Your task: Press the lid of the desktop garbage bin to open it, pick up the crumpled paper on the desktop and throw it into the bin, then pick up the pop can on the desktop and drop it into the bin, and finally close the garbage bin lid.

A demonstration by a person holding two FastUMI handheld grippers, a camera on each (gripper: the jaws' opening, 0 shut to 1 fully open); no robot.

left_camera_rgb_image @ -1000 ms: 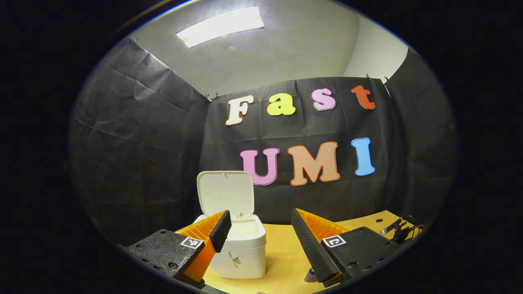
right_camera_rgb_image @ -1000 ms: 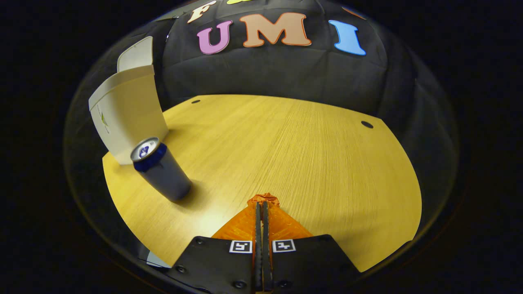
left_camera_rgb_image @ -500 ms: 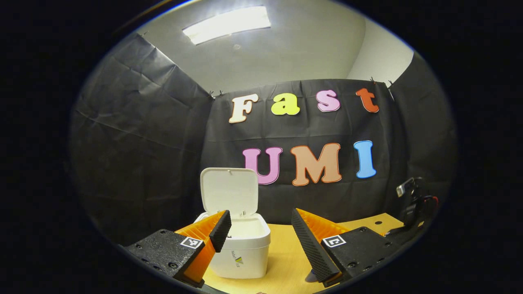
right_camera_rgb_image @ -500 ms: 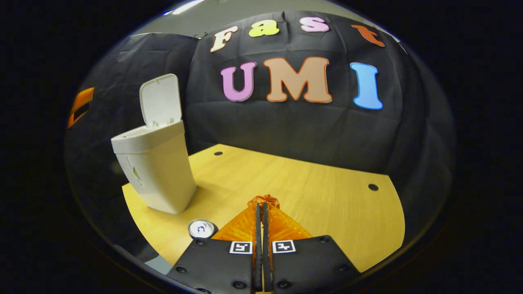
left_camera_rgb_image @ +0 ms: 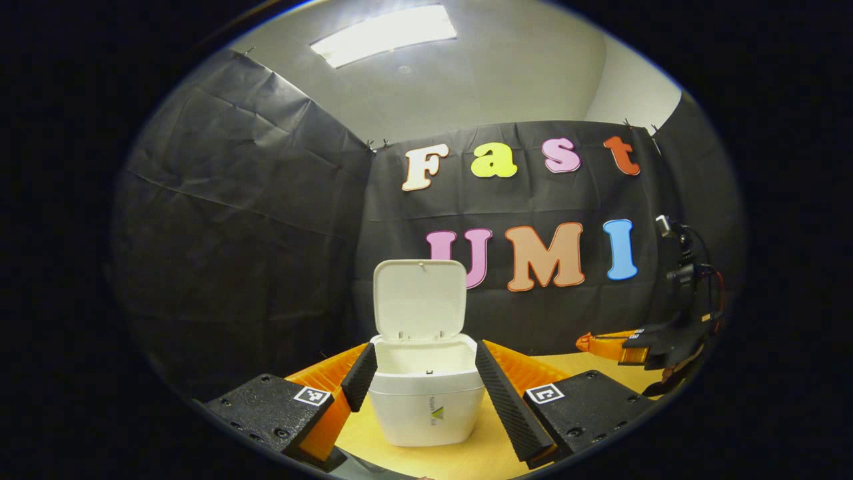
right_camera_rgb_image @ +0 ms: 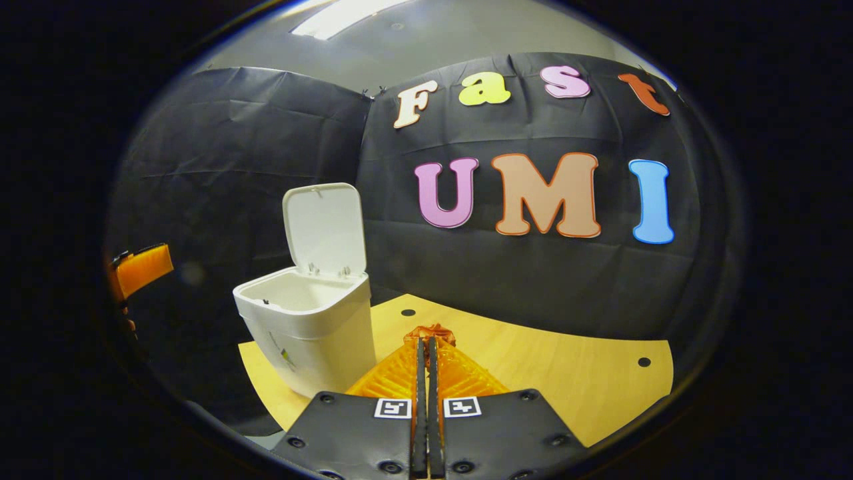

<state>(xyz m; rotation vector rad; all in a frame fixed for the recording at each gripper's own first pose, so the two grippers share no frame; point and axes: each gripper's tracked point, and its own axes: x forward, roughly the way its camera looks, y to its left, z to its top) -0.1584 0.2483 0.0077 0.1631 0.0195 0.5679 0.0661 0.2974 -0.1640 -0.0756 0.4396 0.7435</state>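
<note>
So far the bin (left_camera_rgb_image: pixel 426 400) stands on the desk (right_camera_rgb_image: pixel 566 380) with its lid (left_camera_rgb_image: pixel 418 298) swung upright, so the opening step looks done. Neither the paper nor the can is visible now, so I cannot tell whether they are inside. The left gripper (left_camera_rgb_image: pixel 426 373) is spread wide, framing the bin; the right gripper (right_camera_rgb_image: pixel 424 347) is clenched on nothing, beside the bin.

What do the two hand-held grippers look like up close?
The left hand-held gripper has matte black base blocks with recessed screws, each bearing a square black-and-white marker, and wedge-shaped fingers with ribbed pads. The right hand-held gripper is built alike; in the left gripper view, cables loop above it.
</note>
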